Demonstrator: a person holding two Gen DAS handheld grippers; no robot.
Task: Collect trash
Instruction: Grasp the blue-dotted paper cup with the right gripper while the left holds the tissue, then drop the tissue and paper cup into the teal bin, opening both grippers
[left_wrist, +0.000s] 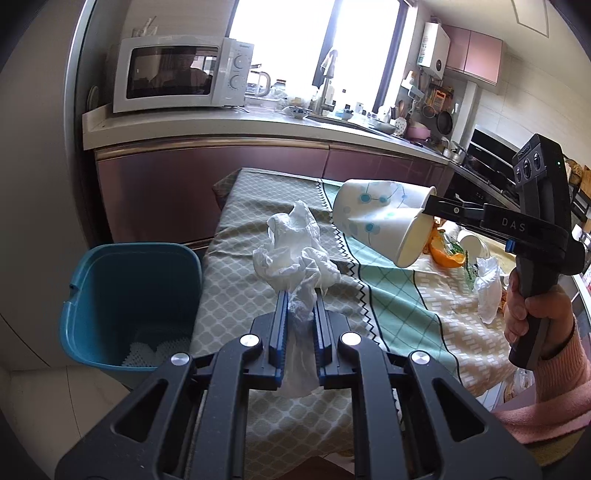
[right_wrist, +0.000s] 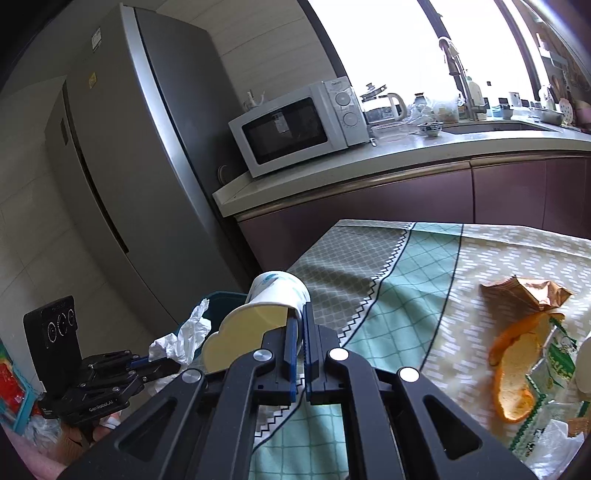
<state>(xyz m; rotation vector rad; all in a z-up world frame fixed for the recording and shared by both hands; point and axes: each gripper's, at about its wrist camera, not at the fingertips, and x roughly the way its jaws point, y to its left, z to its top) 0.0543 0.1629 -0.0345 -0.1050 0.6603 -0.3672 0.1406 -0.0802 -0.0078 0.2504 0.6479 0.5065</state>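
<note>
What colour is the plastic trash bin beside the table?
Teal blue plastic trash bin, clearest in left wrist view.

tissue (left_wrist: 295, 254): plain white, crumpled, that's all we can make out
paper cup (left_wrist: 376, 218): white with little teal-blue dots joined by thin dark lines, cream inside
bin (left_wrist: 125, 295): solid teal blue
tablecloth (left_wrist: 399, 302): we see three bands, grey-green lattice, mint with a white diamond grid, beige with white dashes, split by black zigzag lines
orange peel (right_wrist: 513, 380): bright orange outside, pale pith inside
snack wrapper (right_wrist: 528, 293): coppery brown
microwave (left_wrist: 181, 74): off-white, dark door
cabinets (left_wrist: 221, 181): mauve-purple
sleeve (left_wrist: 554, 391): pink knit
</note>
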